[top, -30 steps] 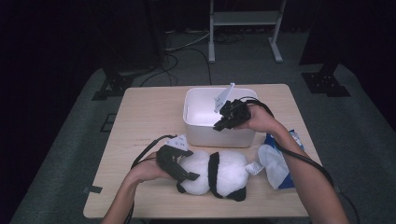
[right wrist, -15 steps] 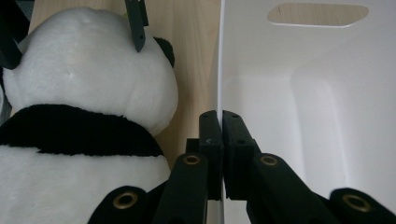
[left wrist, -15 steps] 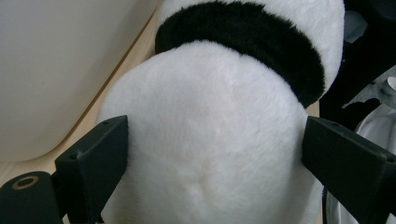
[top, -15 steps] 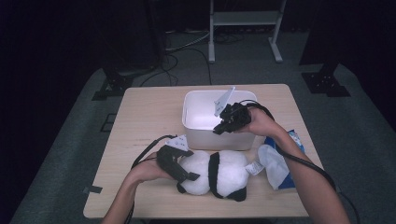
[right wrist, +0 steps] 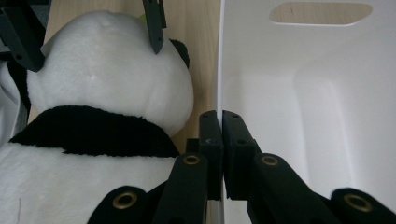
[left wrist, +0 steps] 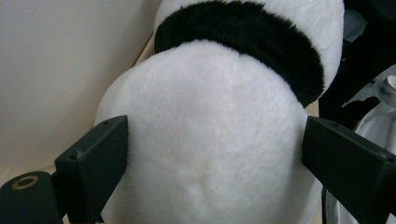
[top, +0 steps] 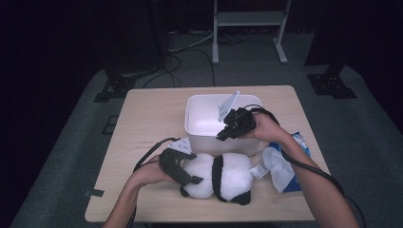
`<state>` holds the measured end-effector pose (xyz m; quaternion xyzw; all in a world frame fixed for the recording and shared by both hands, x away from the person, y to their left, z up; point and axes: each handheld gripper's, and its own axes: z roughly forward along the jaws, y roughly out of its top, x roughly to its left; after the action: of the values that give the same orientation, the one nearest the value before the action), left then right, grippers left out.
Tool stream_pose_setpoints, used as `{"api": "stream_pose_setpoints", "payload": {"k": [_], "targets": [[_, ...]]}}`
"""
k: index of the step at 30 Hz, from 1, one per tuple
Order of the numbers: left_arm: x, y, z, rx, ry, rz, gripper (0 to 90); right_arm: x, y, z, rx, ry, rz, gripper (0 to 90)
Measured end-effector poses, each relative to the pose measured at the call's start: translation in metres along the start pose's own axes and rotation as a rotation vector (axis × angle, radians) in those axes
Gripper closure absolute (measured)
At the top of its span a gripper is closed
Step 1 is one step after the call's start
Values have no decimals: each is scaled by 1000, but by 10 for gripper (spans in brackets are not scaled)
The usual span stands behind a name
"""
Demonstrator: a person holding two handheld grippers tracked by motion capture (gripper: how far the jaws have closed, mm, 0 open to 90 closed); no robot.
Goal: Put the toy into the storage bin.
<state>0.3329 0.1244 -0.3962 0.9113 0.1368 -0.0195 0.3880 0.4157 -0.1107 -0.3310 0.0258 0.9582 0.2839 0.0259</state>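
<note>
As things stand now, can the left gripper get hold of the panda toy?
Probably yes. The left gripper already has its jaws on either side of the panda toy's white head, and nothing lies between them.

Light wooden table [top: 142, 118] stands on grey carpeted floor [top: 71, 156]. Far side dark, almost unlit. White metal frame [top: 247, 19] far centre; black stand bases [top: 114, 88] far left and right; cables [top: 185, 47] trail across floor.
</note>
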Motion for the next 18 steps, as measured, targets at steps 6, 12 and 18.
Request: {"api": "stream_pose_setpoints", "payload": {"k": [6,12,18], "targets": [[-1,0,0,-1,-1,1,77,4,-1,0,-3,11,0,866],[0,-1,0,-5,-3,0,77,5,0,-2,-11,21,46,726],[0,-2,-1,-4,-8,2,77,8,1,-13,-57,11,94,554]]}}
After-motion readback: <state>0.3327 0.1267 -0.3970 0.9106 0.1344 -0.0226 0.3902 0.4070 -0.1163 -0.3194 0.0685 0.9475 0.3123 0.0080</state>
